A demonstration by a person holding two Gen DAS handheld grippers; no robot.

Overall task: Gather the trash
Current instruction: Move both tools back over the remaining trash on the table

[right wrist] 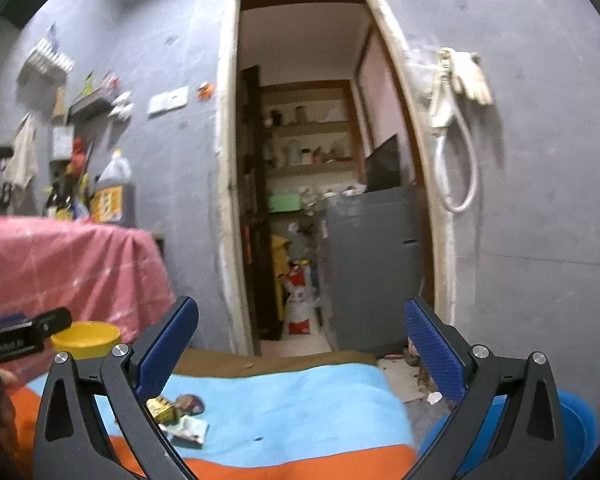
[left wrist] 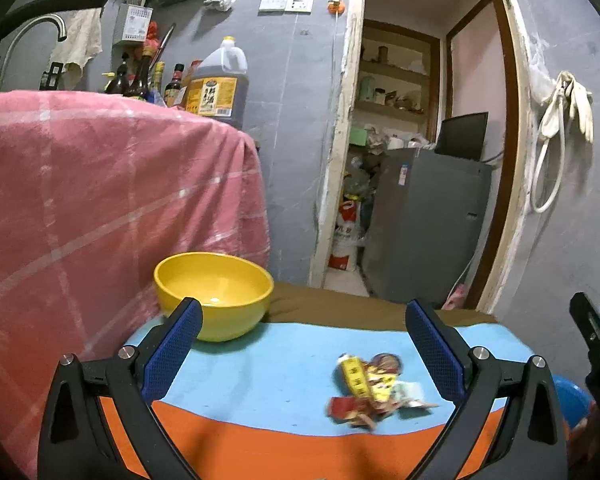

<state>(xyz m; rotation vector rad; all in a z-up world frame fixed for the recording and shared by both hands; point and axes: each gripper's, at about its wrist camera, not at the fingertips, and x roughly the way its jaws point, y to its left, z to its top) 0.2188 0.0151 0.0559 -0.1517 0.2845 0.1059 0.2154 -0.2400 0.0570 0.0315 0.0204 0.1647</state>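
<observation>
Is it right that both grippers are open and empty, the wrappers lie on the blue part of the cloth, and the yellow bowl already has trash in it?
Not quite: the yellow bowl is empty, as the left wrist view shows. The rest holds: the left gripper and the right gripper are open and hold nothing, and the wrappers lie on the blue part of the cloth.

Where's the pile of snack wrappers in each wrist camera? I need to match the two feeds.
Left wrist view: the snack wrappers lie lower right of centre on the blue cloth, nearer the right-hand finger of the open left gripper.
Right wrist view: the wrappers sit lower left, partly hidden behind the left-hand finger of the open right gripper.
Shared landmark: the yellow bowl, left of the wrappers in both.
</observation>
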